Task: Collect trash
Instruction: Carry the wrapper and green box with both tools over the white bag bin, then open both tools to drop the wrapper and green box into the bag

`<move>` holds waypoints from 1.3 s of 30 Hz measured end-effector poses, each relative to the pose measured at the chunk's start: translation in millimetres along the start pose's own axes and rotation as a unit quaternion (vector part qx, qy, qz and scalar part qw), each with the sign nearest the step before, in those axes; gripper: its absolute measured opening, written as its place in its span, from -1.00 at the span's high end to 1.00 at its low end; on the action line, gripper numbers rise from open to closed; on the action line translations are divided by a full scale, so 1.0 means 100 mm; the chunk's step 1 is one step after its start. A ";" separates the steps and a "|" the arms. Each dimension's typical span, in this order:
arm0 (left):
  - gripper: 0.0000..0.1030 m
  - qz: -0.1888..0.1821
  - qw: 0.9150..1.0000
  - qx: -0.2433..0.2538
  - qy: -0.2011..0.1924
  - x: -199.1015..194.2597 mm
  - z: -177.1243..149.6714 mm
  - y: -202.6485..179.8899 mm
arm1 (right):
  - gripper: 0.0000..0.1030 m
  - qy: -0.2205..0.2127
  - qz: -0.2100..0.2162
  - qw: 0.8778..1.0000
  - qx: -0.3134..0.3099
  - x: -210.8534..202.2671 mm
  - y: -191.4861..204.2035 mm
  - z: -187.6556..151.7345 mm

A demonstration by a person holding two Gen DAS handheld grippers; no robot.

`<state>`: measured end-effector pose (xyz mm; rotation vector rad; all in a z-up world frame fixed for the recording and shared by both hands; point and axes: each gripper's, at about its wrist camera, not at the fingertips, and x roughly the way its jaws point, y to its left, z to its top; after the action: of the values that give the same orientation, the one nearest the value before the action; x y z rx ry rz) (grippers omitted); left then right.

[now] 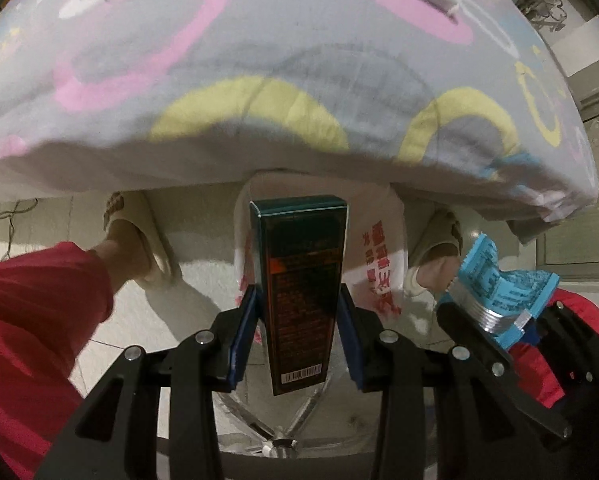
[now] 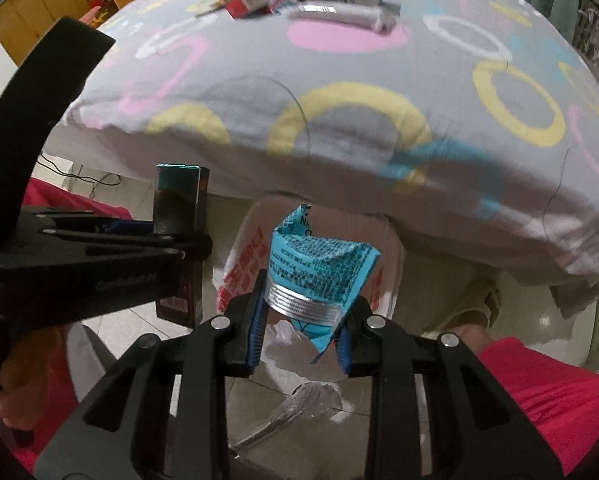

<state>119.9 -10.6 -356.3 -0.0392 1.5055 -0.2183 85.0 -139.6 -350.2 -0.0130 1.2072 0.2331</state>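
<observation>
A bed (image 1: 259, 60) draped in a grey sheet printed with pink and yellow rings fills the far side of both views, and below its edge I see pale floor tiles and a white plastic bag (image 1: 375, 256) with red lettering standing open beneath my claws. My left claw (image 1: 297, 316) is narrowly parted and clamped on a dark green carton (image 1: 299, 280), held upright with most of its length sticking out beyond the pads. To its right, my right claw (image 2: 301, 320) is pinching a crumpled blue wrapper (image 2: 323, 268) with a silver ribbed band, gripped near that band. More boxes and a tube (image 2: 339, 14) lie far off on the bed, well beyond both claws.

Both pieces hang over the bag's mouth, but the opening looks soft and narrow. I'd worry the tall carton tips against the rim and topples onto the tiles, or that the wrapper, being light, clings to a pad. The claws are close together, so they could knock each other.
</observation>
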 end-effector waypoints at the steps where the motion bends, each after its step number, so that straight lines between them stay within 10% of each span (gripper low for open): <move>1: 0.25 0.001 1.000 -0.002 0.003 0.04 0.00 -0.01 | 0.45 0.002 0.000 1.000 0.003 0.04 -0.02 0.00; 39: 0.25 0.012 0.988 -0.071 0.139 1.28 0.14 0.12 | 0.45 0.122 0.006 0.990 0.065 1.16 -0.24 -0.02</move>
<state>141.3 -21.2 -482.9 -0.1079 1.7964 -0.0982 126.0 -143.6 -461.1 0.0816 1.4641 0.1653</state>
